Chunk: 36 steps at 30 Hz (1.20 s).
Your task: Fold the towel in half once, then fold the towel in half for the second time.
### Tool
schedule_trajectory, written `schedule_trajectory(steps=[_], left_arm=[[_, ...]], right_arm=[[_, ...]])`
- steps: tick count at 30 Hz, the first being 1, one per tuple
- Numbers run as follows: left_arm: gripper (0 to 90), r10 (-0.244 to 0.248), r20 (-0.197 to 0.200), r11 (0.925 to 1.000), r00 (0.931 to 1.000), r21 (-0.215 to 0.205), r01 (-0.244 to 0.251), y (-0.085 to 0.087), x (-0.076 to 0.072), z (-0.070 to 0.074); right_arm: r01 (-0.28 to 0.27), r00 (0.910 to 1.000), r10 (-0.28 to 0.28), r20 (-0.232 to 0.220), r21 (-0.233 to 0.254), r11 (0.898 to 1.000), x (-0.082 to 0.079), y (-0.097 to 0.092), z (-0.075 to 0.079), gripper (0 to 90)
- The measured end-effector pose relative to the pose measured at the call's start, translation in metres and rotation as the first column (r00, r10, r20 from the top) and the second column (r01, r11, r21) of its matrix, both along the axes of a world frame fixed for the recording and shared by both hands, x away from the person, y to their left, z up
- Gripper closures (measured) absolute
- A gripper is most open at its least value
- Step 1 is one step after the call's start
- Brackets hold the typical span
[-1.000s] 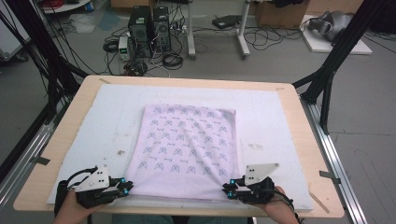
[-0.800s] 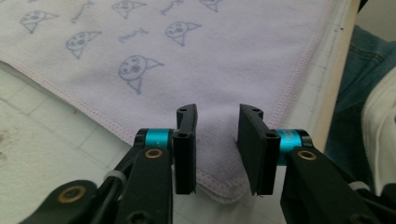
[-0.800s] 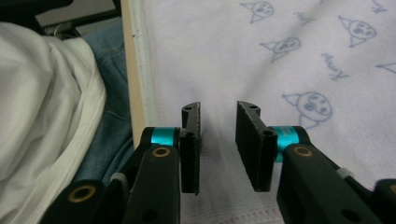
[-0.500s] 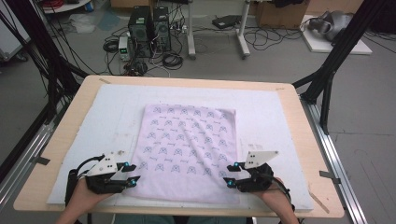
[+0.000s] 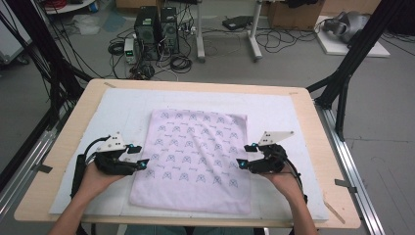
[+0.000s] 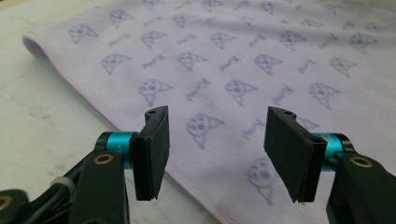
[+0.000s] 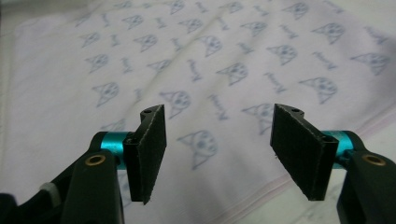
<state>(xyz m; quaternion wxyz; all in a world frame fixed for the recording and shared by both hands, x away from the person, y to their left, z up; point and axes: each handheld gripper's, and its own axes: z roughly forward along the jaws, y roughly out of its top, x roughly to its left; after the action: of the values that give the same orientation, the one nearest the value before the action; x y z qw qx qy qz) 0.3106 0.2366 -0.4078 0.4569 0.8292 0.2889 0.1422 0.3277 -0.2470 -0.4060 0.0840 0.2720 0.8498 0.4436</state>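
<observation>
Hovering at towel (image 5: pixel 193 159) edges, left gripper (image 5: pixel 138 157) and right gripper (image 5: pixel 247 155) jaws just released, empty.

The left gripper (image 5: pixel 138 155) and right gripper (image 5: pixel 246 155) have moved up from the near corners of the pale pink printed cloth (image 5: pixel 195 156) to its side edges, jaws opening, apparently empty.
</observation>
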Motion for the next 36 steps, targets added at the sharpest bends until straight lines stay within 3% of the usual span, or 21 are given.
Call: schedule_trajectory(steps=[10, 16, 23, 27, 29, 36], left_arm=[[38.1, 0.022, 0.015, 0.9997, 0.9996, -0.008, -0.022, -0.008, 0.022, 0.016], [37.9, 0.024, 0.036, 0.9993, 0.9991, -0.030, -0.023, -0.009, 0.027, 0.024], [38.5, 0.043, 0.020, 0.9982, 0.9989, -0.043, -0.042, -0.005, 0.033, 0.022], [38.6, 0.053, 0.018, 0.9985, 0.9984, -0.014, -0.053, -0.005, 0.043, 0.029], [38.6, 0.055, 0.023, 0.9983, 0.9982, -0.022, -0.054, -0.005, 0.049, 0.034], [39.2, 0.083, 0.024, 0.9965, 0.9963, 0.012, -0.083, -0.005, 0.080, 0.048]], right_arm=[[0.015, 0.9995, -0.014, 0.028, -0.042, 0.999, 0.035, 0.005, 0.021, 31.1], [0.007, 0.9993, -0.005, 0.037, -0.048, 0.999, 0.039, 0.006, 0.024, 30.5], [0.007, 0.9996, -0.006, 0.027, -0.048, 0.999, 0.044, 0.005, 0.020, 30.5], [0.014, 0.9997, -0.013, 0.018, -0.056, 0.998, 0.050, 0.003, 0.020, 30.6], [0.014, 0.9997, -0.012, 0.023, -0.058, 0.998, 0.055, 0.002, 0.025, 30.6], [0.029, 0.9991, -0.027, 0.033, -0.078, 0.997, 0.081, 0.001, 0.047, 30.9]])
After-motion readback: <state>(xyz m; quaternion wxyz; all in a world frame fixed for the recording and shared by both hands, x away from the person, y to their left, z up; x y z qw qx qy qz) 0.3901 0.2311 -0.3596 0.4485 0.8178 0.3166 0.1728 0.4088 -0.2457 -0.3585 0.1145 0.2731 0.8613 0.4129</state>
